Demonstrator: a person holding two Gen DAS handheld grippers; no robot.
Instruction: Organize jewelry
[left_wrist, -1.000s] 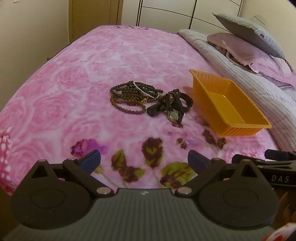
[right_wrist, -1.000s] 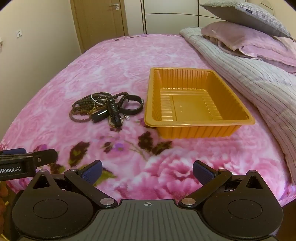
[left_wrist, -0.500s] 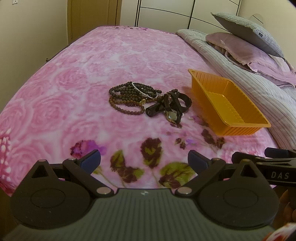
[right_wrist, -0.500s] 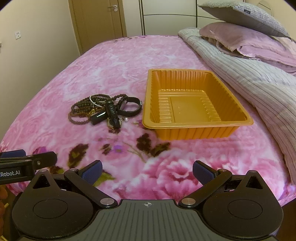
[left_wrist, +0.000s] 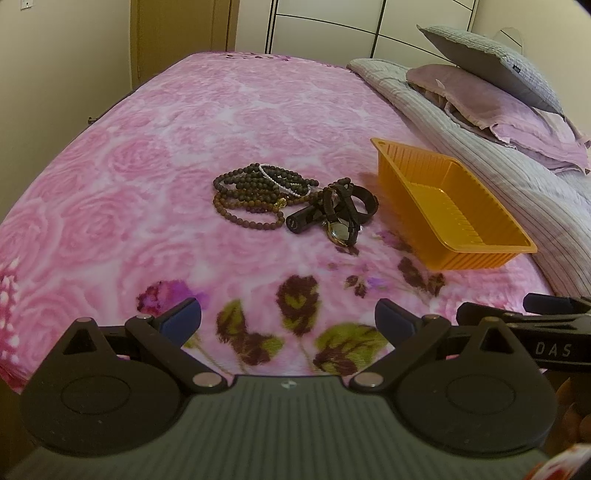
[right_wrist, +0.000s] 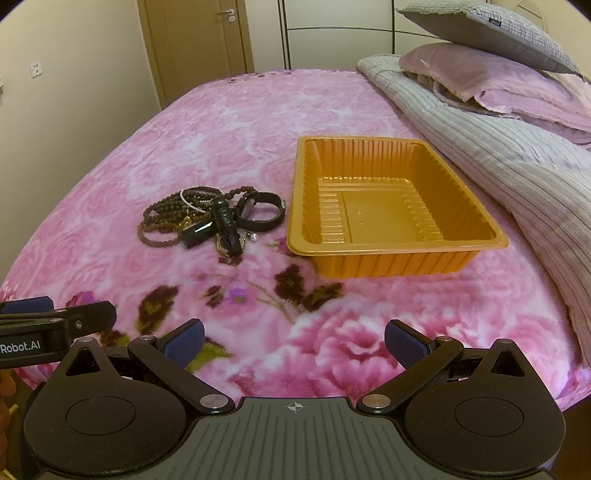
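A tangle of jewelry lies on the pink flowered bedspread: dark bead bracelets (left_wrist: 255, 192) (right_wrist: 166, 216), a thin white bracelet (left_wrist: 284, 182), a black wristwatch (left_wrist: 341, 221) (right_wrist: 227, 229) and a black band (right_wrist: 260, 210). To its right sits an orange plastic tray (left_wrist: 461, 243) (right_wrist: 399, 256) with nothing in it. My left gripper (left_wrist: 288, 319) hovers open near the bed's front edge, well short of the pile. My right gripper (right_wrist: 293, 341) is open too, in front of the tray. Each gripper shows at the edge of the other's view.
A grey striped blanket (right_wrist: 517, 155) and stacked pillows (right_wrist: 480, 59) fill the right side of the bed. A wooden door (right_wrist: 195, 40) and wardrobe panels stand behind. Bare bedspread (left_wrist: 147, 155) stretches left of and beyond the jewelry.
Both views have shifted only slightly; the jewelry and tray stay put, and both grippers remain open.
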